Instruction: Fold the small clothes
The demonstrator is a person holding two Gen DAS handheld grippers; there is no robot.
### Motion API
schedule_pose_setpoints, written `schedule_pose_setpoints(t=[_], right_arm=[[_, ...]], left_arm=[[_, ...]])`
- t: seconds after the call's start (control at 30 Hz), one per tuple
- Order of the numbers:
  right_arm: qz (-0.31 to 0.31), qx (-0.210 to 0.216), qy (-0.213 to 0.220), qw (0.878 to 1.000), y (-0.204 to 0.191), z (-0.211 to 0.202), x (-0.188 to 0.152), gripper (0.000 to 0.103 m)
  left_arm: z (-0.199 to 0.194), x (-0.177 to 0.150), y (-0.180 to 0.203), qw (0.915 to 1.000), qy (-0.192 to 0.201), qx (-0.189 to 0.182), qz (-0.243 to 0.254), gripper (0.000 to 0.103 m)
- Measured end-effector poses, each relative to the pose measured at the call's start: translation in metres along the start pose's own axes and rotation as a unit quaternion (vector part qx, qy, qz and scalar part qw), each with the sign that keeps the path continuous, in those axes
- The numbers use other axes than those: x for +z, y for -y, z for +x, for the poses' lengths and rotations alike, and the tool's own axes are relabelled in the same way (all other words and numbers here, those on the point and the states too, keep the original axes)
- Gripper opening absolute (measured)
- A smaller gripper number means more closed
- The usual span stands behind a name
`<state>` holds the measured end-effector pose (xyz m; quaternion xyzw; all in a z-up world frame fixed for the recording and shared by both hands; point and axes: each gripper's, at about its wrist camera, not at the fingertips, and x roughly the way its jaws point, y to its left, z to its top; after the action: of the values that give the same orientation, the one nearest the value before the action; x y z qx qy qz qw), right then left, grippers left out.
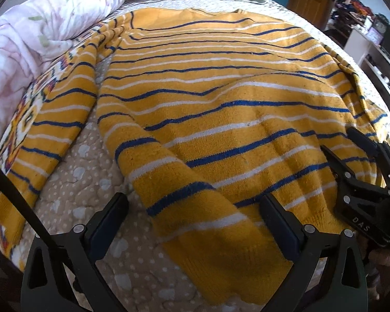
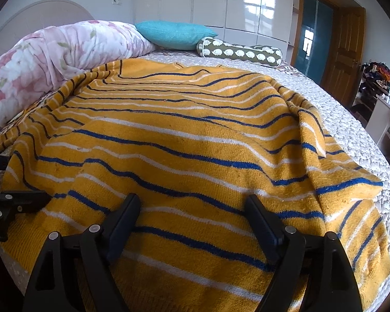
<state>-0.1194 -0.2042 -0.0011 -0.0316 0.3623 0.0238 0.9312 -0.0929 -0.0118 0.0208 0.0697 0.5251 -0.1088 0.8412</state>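
Note:
A yellow knit sweater (image 1: 221,98) with blue and white stripes lies spread on the bed, hem toward me; it fills the right wrist view too (image 2: 184,135). Its left sleeve (image 1: 65,104) lies out along the left side. The bottom left corner of the hem (image 1: 195,208) is rumpled. My left gripper (image 1: 193,213) is open and empty, its fingers either side of that hem corner. My right gripper (image 2: 192,213) is open and empty, low over the hem. It shows at the right edge of the left wrist view (image 1: 361,171). The left gripper shows at the left edge of the right wrist view (image 2: 15,202).
A dotted beige quilt (image 1: 91,171) covers the bed. A pink floral duvet (image 2: 59,52) is bundled at the far left. A teal pillow (image 2: 174,33) and a green dotted bolster (image 2: 239,52) lie at the head. Shelves (image 2: 384,104) stand right of the bed.

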Motion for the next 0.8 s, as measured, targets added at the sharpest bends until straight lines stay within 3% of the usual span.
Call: schedule_pose_setpoints(t=[0.13,0.2,0.33,0.43,0.53,0.57,0.63,0.73,0.8], right_arm=[[-0.012,0.016,0.03,0.999,0.008,-0.024,0.003,0.086],[-0.021,0.019,0.064,0.998,0.018,-0.047,0.005,0.086],[0.002,0.016,0.093,0.996,0.07,-0.084,0.01,0.086],[0.047,-0.026,0.071,0.996,0.128,-0.085,0.01,0.085],[0.083,-0.096,0.008,0.992,0.184,-0.059,0.009,0.077],[0.091,-0.101,-0.011,0.991,0.195,-0.049,0.008,0.076],[0.121,-0.071,-0.052,0.989,0.213,-0.03,0.006,0.068],[0.175,0.033,-0.073,0.981,0.216,-0.015,0.005,0.05],[0.156,0.052,-0.079,0.983,0.207,-0.012,0.008,0.014]], left_arm=[[-0.011,0.0,0.011,0.9999,0.007,0.014,-0.004,0.092],[-0.017,0.001,0.017,0.9997,0.016,0.015,-0.008,0.08],[-0.028,0.001,0.031,0.9989,0.037,0.017,-0.022,0.078],[-0.034,0.0,0.042,0.9984,0.049,0.015,-0.025,0.078],[-0.04,0.0,0.048,0.998,0.058,0.015,-0.022,0.078],[-0.041,0.0,0.049,0.9979,0.06,0.013,-0.022,0.078],[-0.043,0.0,0.049,0.9978,0.06,0.012,-0.023,0.078],[-0.045,-0.001,0.043,0.9977,0.057,0.013,-0.035,0.078],[-0.045,-0.001,0.034,0.9973,0.057,0.014,-0.044,0.078]])
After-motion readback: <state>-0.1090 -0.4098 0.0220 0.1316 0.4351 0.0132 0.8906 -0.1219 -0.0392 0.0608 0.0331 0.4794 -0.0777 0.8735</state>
